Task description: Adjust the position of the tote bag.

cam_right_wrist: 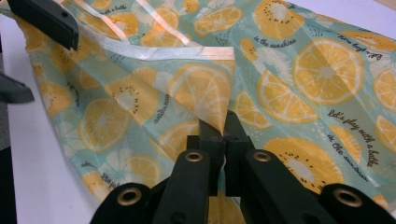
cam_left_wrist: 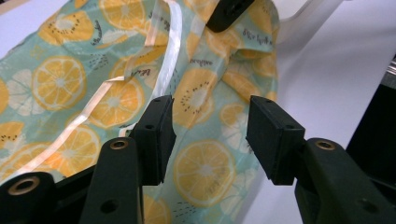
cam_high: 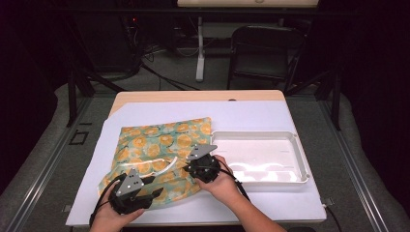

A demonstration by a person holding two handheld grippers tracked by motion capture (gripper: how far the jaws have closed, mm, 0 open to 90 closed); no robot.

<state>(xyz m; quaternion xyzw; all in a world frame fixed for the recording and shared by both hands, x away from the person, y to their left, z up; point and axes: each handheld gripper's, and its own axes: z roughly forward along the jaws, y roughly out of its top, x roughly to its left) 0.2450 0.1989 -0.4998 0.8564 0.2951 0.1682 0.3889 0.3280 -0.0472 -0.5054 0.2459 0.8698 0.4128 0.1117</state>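
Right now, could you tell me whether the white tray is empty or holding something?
Empty: the white tray shows a bare floor; the citrus-print cloth lies beside it.

Two black tools: left tool point(cam_high: 153, 186), right tool point(cam_high: 187, 166), each topped by a grey three-cornered plate, trailing black cable. Matte black rectangular pads point(cam_left_wrist: 159, 133), brass-ringed screw holes. Bare forearms, no sleeves.

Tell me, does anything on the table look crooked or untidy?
Yes. The fruit-print bag lies crumpled and askew on the white sheet, one corner against the white tray. The right gripper pinches a fold into a ridge; the left gripper stands open over it.
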